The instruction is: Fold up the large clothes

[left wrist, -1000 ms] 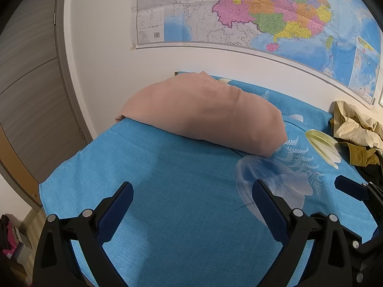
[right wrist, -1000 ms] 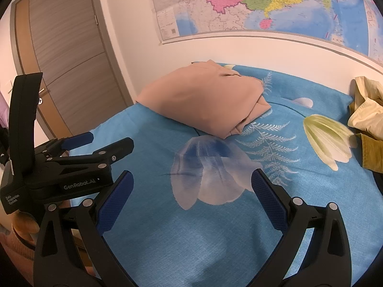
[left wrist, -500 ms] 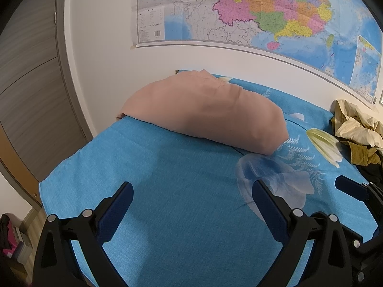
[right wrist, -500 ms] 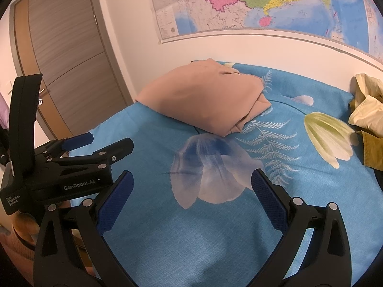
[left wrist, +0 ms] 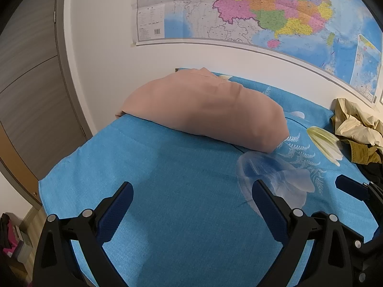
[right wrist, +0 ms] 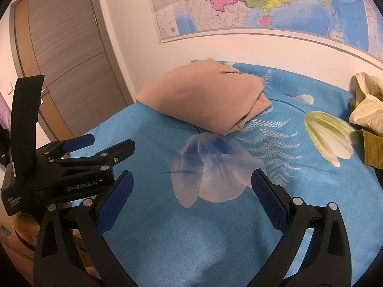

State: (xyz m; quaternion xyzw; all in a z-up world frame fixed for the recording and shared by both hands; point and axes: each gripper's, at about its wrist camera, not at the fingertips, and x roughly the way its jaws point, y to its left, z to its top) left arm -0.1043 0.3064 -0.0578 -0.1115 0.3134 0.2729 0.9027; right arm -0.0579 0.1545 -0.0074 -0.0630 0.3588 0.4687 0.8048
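A folded pink-beige garment (left wrist: 203,107) lies at the far left of the bed, against the wall; it also shows in the right wrist view (right wrist: 203,95). A crumpled pile of cream and olive clothes (left wrist: 356,129) sits at the far right of the bed, and shows in the right wrist view (right wrist: 368,105). My left gripper (left wrist: 191,205) is open and empty above the blue sheet, well short of the folded garment. My right gripper (right wrist: 191,196) is open and empty over the flower print. The left gripper shows from the side in the right wrist view (right wrist: 95,146).
The bed is covered with a blue flower-print sheet (left wrist: 167,179). A wall map (left wrist: 263,12) hangs above the bed. A grey-brown door (right wrist: 64,55) stands to the left. The bed's left edge (left wrist: 62,167) drops to the floor.
Both views have shifted very slightly; the folded garment and the clothes pile have not moved. Both grippers stay open.
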